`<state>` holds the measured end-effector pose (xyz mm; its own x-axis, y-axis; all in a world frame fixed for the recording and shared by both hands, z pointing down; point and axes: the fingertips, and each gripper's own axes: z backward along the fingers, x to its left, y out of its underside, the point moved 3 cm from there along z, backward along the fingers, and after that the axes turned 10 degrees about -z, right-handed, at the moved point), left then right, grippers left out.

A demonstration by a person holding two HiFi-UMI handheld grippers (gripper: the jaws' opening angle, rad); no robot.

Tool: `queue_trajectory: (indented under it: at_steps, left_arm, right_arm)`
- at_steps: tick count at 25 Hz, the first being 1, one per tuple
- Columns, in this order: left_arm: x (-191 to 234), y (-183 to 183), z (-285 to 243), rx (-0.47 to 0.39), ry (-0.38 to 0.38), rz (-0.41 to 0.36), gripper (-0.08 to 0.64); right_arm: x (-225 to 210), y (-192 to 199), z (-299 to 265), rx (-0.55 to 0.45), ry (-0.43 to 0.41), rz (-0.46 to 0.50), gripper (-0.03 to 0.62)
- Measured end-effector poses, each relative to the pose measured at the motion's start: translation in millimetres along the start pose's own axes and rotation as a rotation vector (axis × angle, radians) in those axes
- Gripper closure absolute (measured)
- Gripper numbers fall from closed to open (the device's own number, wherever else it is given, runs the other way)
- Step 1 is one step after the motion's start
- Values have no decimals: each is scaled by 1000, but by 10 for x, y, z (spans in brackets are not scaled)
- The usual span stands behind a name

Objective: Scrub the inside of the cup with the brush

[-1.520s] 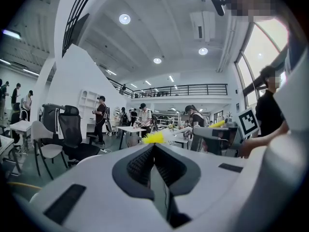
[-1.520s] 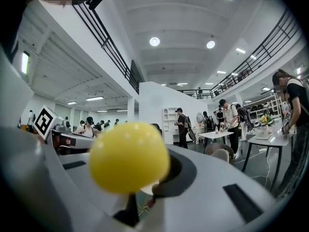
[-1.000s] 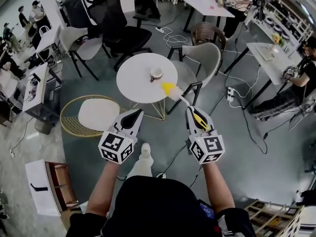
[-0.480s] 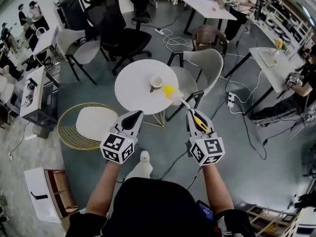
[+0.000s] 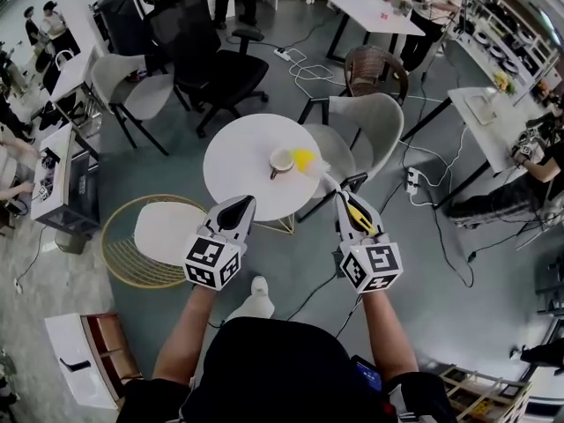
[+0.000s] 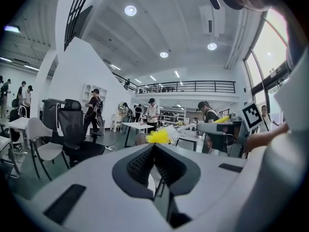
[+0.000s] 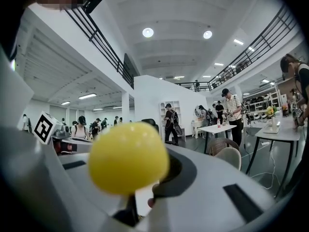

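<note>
**Approach to the cup.** Right tool (image 5: 346, 203) clamps the brush (image 5: 304, 159) by its handle, yellow bristles near the cup (image 5: 280, 160), which stands free on the round worktop (image 5: 231, 167). Left tool (image 5: 236, 206) is closed and empty. Likely hazard: the unsteadied cup tips or skids under brush pressure.

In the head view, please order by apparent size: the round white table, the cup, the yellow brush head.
1. The round white table, clearly largest.
2. The cup and the yellow brush head look about alike, so I do not rank them.
</note>
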<state>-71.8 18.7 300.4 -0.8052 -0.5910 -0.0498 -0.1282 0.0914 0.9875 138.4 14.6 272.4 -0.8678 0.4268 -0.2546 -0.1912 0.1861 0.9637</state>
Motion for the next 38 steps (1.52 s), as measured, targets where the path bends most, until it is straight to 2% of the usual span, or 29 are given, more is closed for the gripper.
queue_trajectory:
  at_steps: [9, 15, 21, 32, 38]
  left_arm:
    - [541, 68, -317, 16, 48, 31, 545]
    - [686, 221, -495, 39, 91, 42, 544]
    - [879, 336, -564, 57, 98, 52, 543]
    - [887, 524, -776, 96, 136, 79, 545]
    - [882, 646, -992, 117, 123, 91, 545]
  right_arm:
    - [7, -29, -580, 20, 47, -1, 543]
    - [-49, 110, -825, 53, 73, -2, 543]
    - [-21, 195, -1013, 60, 77, -9, 543]
    - [-183, 270, -1044, 82, 119, -29, 543]
    - [-363, 296, -1141, 100, 106, -34, 543]
